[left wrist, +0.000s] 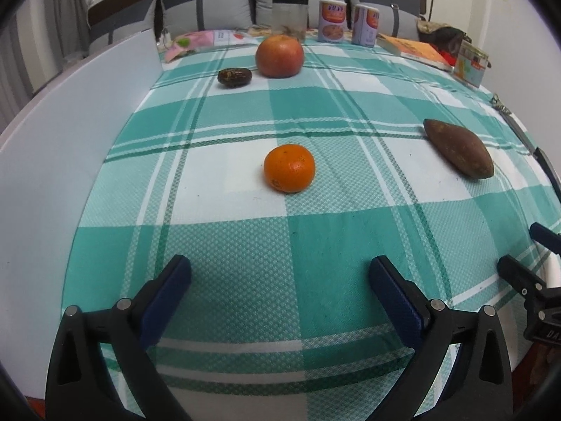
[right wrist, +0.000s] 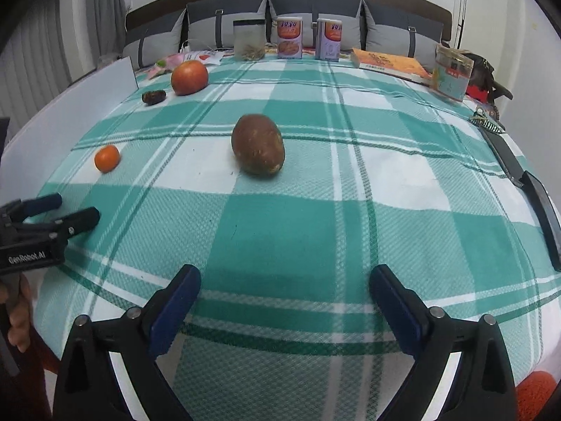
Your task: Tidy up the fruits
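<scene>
I see both my left gripper (left wrist: 280, 280) and right gripper (right wrist: 284, 280) spread apart, empty, near a round orange tangerine (left wrist: 289, 168) on the green-and-white checked tablecloth (left wrist: 315, 245).

Both our cams sit low behind their own fingers, tilted down over the checked cloth (left wrist: 315, 245) toward the sofa. The left one's closer to the orange (left wrist: 289, 167), the right one faces the sweet potato (right wrist: 258, 144). Both views share both.
</scene>
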`<state>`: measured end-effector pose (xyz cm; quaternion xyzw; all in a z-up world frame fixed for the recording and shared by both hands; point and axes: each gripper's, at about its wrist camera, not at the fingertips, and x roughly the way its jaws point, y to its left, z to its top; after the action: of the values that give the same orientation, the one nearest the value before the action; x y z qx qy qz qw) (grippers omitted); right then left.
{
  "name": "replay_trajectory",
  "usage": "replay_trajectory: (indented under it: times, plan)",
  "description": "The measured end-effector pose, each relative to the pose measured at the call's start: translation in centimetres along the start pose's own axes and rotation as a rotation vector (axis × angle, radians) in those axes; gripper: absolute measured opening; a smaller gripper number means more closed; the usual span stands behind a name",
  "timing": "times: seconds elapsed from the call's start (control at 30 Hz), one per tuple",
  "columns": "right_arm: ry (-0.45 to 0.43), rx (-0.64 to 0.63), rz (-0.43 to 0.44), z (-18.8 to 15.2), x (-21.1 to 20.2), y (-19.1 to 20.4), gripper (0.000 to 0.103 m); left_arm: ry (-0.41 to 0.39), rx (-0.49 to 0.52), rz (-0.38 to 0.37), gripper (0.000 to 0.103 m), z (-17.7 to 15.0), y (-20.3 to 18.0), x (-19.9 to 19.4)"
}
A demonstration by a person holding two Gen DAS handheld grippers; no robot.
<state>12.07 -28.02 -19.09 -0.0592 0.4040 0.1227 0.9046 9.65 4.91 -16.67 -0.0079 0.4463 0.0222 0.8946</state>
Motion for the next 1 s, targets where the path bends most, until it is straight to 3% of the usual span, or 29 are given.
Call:
replay_trajectory:
  times: [0.2, 1.0]
  plan:
    - [-0.054, -0.013, 0.011, -0.51, 0.30, -0.04, 0.103, 0.019, 0.007, 0.002, 0.102, 0.12, -0.07, 0.04]
    - [-0.041, -0.001, -0.007, -0.45, 0.34, 0.16, 0.103, 0.039, 0.000, 0.019, 0.102, 0.21, -0.37, 0.12]
